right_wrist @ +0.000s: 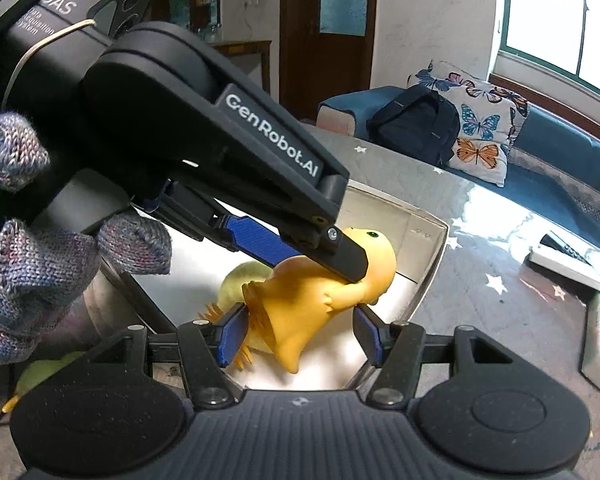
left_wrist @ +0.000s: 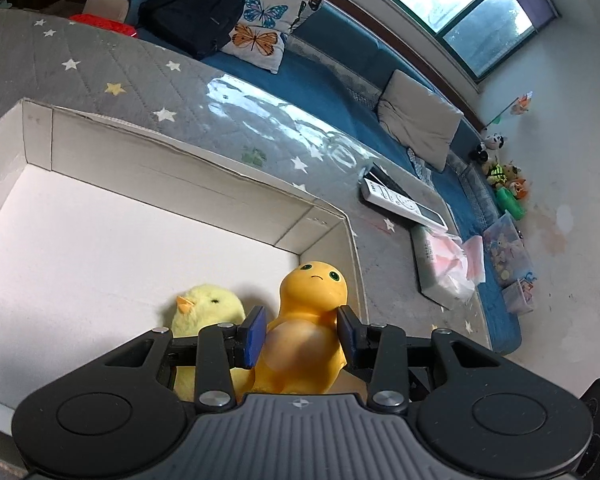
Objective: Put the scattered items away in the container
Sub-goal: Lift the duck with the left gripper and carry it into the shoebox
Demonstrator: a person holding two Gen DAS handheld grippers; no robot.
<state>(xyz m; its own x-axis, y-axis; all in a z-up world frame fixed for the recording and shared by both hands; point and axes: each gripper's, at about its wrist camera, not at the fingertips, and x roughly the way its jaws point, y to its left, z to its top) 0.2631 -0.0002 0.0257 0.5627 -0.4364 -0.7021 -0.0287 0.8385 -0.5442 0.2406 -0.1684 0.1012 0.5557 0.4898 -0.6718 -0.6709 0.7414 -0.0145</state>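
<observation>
From the left wrist view, the white box [left_wrist: 100, 216] fills the left side, its floor bare apart from a chick [left_wrist: 206, 308] of pale yellow plush lying near its right wall. Just right of the chick stands the orange toy [left_wrist: 304, 344], upright over the box's right corner, head up and eyes forward. The left tongs [left_wrist: 302, 334] grasp it at the body — a blue pad [left_wrist: 253, 336] pressed on either flank. Right of the box, the grey star-print worktop [left_wrist: 220, 92] carries a white remote [left_wrist: 404, 200] and a tissue pack [left_wrist: 440, 268]. Beyond it runs a blue sofa [left_wrist: 340, 72] with a backpack [left_wrist: 192, 12] and a butterfly cushion [left_wrist: 264, 16].

In the right wrist view, a gloved hand [right_wrist: 24, 248] at the left edge holds the left tongs, which reach in diagonally and clamp the orange toy at the neck. The toy hangs tilted over the box, the chick half hidden behind it. The right tongs [right_wrist: 300, 332] sit around the toy's lower body; the left pad looks to be touching its back, the right pad stands just clear — whether they grip I cannot tell.
</observation>
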